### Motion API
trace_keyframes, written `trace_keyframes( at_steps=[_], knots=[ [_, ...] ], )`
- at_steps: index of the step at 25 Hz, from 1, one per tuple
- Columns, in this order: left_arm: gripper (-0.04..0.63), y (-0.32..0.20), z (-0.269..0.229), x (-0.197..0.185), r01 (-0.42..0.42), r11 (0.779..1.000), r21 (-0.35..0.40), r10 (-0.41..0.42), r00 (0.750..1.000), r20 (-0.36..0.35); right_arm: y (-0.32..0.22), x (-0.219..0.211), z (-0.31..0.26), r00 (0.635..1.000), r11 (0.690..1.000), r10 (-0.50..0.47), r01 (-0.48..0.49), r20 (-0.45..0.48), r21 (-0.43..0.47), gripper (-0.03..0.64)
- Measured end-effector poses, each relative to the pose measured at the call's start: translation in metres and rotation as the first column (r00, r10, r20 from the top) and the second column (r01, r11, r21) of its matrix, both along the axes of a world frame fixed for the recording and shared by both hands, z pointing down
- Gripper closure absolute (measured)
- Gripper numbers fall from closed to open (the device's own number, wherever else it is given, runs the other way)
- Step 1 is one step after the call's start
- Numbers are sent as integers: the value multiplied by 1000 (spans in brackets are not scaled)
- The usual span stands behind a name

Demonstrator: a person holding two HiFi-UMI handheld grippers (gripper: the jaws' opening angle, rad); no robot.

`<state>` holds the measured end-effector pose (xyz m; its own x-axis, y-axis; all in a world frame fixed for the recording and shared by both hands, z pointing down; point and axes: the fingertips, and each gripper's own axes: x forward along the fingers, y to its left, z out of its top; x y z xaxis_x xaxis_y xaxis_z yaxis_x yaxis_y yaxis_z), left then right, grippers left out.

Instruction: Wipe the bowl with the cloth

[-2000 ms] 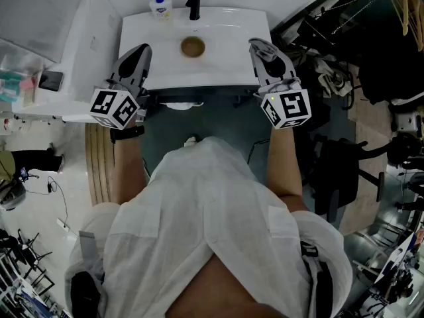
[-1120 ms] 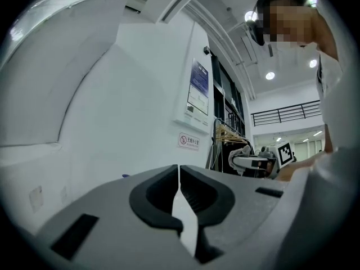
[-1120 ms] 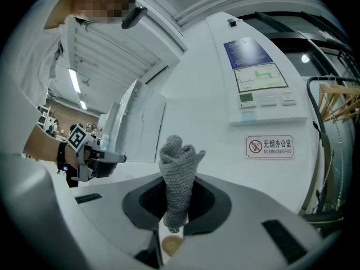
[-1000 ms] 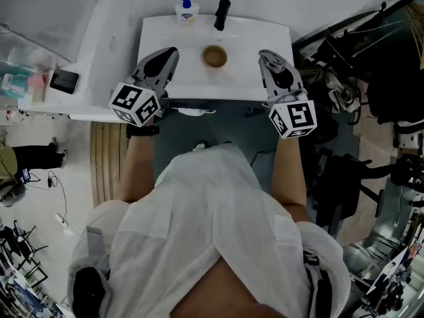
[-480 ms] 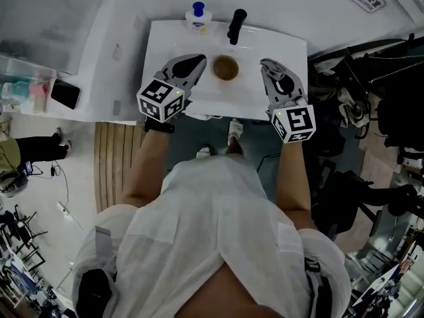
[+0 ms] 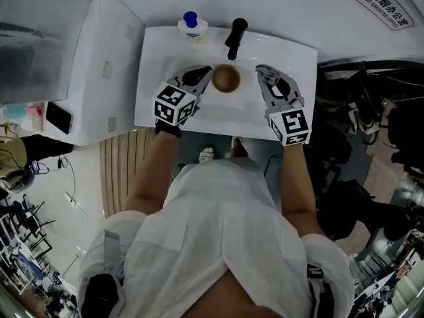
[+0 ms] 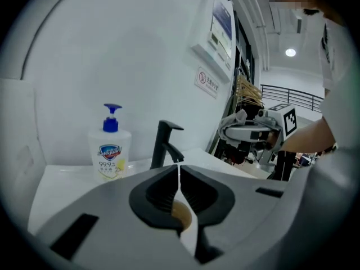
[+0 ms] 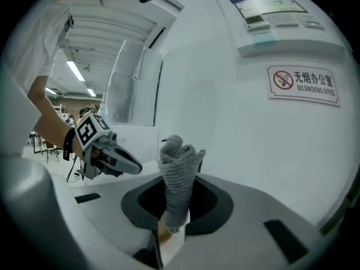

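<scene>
The bowl (image 6: 226,78), brown and round, is sitting upright in the white sink (image 6: 159,52), just in front of the black tap (image 6: 234,37). A soap bottle (image 6: 191,24) with a blue pump is standing on the sink's back edge, beside the tap and apart from it.

The left gripper (image 6: 204,73) is pointing into the sink from the bowl's left, with its tips just beside the rim. Contact cannot be confirmed. In the left gripper view its jaws are standing together with nothing between them, and the bowl is showing through the gap behind them.

The right gripper (image 6: 262,71) is approaching from the bowl's right and is standing near it but apart. It is holding the cloth (image 8: 179,176), a grey knitted piece that is bunching upright above the jaws. These jaws have just been opening slightly, yet they are standing narrow and are pinching the cloth's lower end.

The person's white sleeves and both forearms are filling the lower head view.
</scene>
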<state>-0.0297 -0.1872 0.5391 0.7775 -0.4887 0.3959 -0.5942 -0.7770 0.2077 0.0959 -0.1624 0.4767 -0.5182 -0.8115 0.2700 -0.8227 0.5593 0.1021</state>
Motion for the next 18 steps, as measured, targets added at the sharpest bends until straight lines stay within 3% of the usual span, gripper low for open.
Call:
trace_keyframes(
  at_steps=[6,9,18],
  knots=[
    [580,-19,63,10,20,994,-103,-10,995,102,-19,7,26,1000,999,-22,22,9,-48,543],
    [544,-27,94,14,29,989,-147,-5,987,160,-25,9,35,999,997,-34,34,6,-65,537],
    [466,-38,180,18,48,962,-270,47,940,337,-36,15,49,997,993,-73,73,4,-91,517]
  ],
)
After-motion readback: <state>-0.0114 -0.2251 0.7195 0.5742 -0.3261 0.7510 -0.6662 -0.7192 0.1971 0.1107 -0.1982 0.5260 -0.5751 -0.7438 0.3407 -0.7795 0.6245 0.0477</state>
